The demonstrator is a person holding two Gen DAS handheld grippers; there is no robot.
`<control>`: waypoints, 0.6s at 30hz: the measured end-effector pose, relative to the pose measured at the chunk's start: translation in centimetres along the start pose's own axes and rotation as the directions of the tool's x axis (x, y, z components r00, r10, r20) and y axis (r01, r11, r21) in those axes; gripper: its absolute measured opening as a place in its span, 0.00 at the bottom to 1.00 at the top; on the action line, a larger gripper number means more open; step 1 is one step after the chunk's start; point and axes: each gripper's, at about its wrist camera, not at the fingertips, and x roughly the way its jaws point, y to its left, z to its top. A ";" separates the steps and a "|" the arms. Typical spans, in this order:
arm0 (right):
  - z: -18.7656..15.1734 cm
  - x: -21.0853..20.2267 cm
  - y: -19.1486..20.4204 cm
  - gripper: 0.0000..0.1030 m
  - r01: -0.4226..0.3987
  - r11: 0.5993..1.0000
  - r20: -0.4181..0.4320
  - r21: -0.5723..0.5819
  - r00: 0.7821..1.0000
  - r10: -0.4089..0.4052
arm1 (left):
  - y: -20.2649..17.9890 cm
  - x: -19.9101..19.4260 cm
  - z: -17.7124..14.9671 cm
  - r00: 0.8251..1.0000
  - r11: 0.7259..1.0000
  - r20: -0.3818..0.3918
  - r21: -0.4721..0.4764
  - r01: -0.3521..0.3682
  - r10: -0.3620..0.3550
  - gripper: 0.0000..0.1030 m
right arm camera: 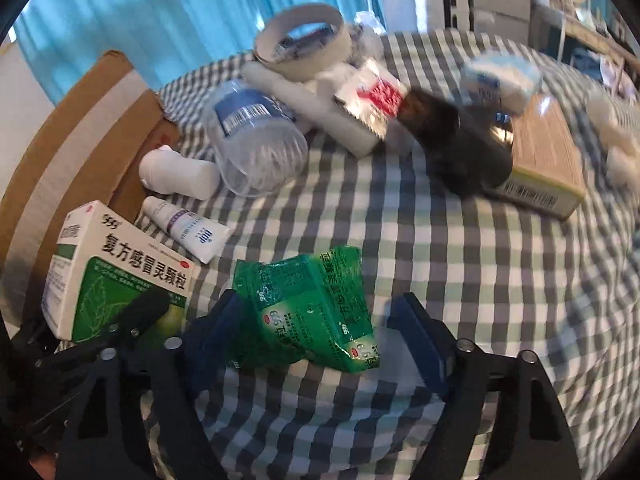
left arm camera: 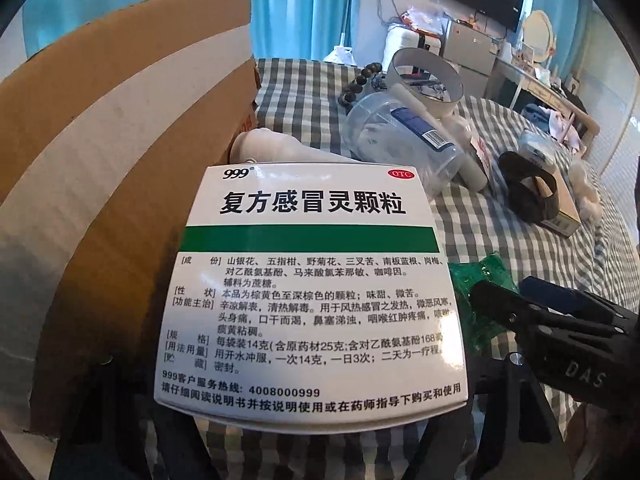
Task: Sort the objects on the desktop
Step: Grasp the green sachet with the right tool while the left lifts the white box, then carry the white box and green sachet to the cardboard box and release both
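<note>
The left gripper (right arm camera: 132, 320) has its fingers around the white-and-green medicine box (left arm camera: 312, 292), which sits by the cardboard box (left arm camera: 100, 160) at the left edge of the checked tablecloth (right arm camera: 440, 260); whether the pads actually press on it, I cannot tell. The right gripper (right arm camera: 320, 328) stands partly open around the crumpled green sachets (right arm camera: 316, 308), blue pads (right arm camera: 420, 344) just clear of them. Farther back lie a clear plastic bottle (right arm camera: 256, 148), a small tube (right arm camera: 184, 228) and a roll of tape (right arm camera: 304, 40).
</note>
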 end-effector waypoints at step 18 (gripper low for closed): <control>-1.8 -9.9 1.8 0.32 0.024 0.999 0.129 -0.046 0.991 -0.018 | -1.9 -7.0 0.0 0.991 0.996 0.105 0.062 0.071 -0.078 0.75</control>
